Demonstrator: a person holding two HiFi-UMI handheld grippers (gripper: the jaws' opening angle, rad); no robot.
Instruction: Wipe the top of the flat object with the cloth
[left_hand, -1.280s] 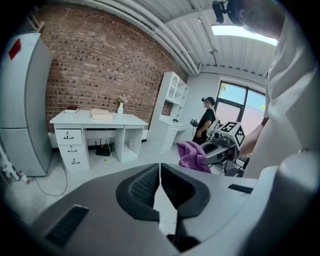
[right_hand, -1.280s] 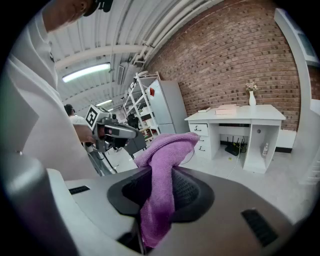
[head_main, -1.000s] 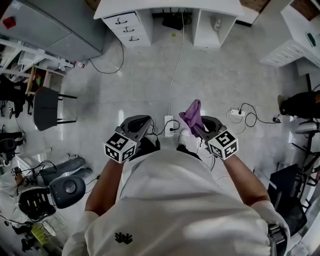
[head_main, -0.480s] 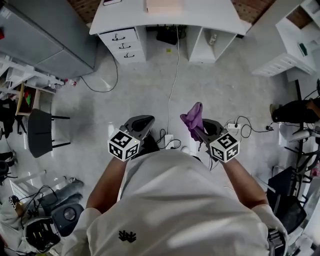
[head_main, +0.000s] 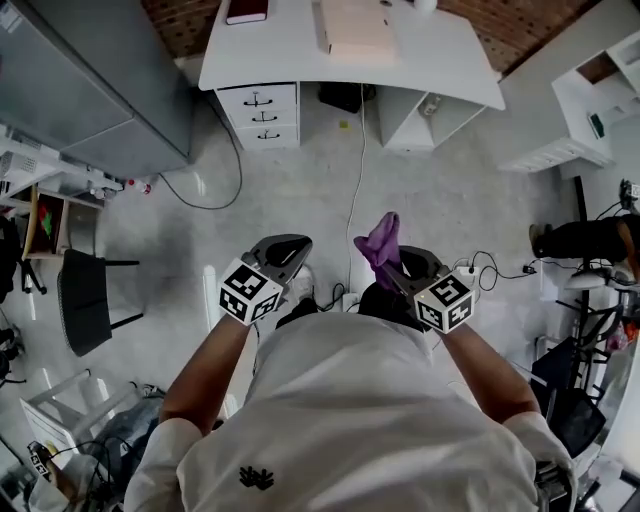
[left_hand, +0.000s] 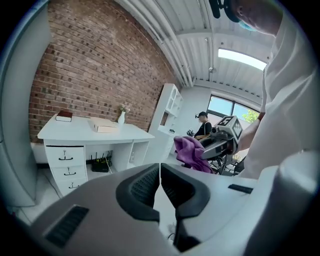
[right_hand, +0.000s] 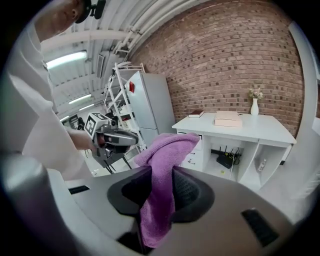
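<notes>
A purple cloth (head_main: 381, 240) sticks up from my right gripper (head_main: 400, 262), which is shut on it; in the right gripper view the cloth (right_hand: 162, 165) hangs pinched between the jaws of this gripper (right_hand: 160, 186). My left gripper (head_main: 292, 244) is held beside it at waist height, and its jaws (left_hand: 160, 172) meet with nothing between them. The flat pale box-like object (head_main: 357, 28) lies on the white desk (head_main: 290, 50) well ahead of both grippers, across a stretch of floor. It also shows as the flat object (right_hand: 227, 118) in the right gripper view and as the flat object (left_hand: 103, 125) in the left gripper view.
A dark red book (head_main: 246, 11) lies on the desk's left part, and a small vase (right_hand: 255, 106) stands on its right. A grey cabinet (head_main: 90, 80) stands at left, a dark chair (head_main: 85, 300) below it. Cables (head_main: 352, 150) run over the floor; white shelves (head_main: 590, 110) stand at right.
The desk has come further into the head view as the person moves toward it. Both grippers keep their pose, the right one still holding the cloth.
</notes>
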